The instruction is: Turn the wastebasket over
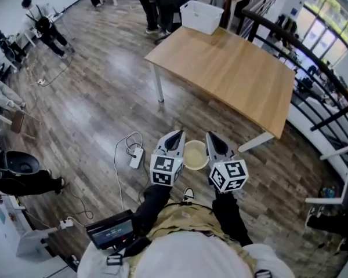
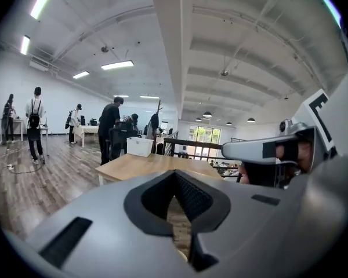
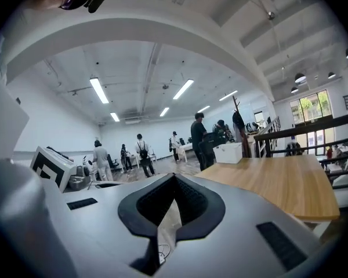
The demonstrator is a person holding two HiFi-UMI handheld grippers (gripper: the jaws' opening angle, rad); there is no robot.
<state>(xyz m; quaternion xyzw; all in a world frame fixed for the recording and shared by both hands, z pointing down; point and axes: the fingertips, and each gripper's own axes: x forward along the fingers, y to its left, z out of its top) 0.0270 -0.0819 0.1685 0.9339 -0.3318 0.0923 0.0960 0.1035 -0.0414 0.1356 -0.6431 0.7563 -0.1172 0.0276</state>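
A round cream wastebasket (image 1: 195, 154) hangs above the wooden floor, between my two grippers in the head view. My left gripper (image 1: 175, 135) is at its left side and my right gripper (image 1: 213, 138) at its right side. Both point away from me. In the left gripper view the jaws (image 2: 177, 213) are closed, with a cream edge of the basket (image 2: 182, 254) low in the slit. In the right gripper view the closed jaws (image 3: 168, 213) pinch a pale strip of the basket wall (image 3: 169, 222). I cannot tell whether its mouth or its base faces up.
A wooden table (image 1: 232, 68) stands ahead with a white bin (image 1: 201, 16) on its far corner. A power strip with white cable (image 1: 136, 157) lies on the floor to the left. A black railing (image 1: 313, 57) runs along the right. Several people stand at the far side.
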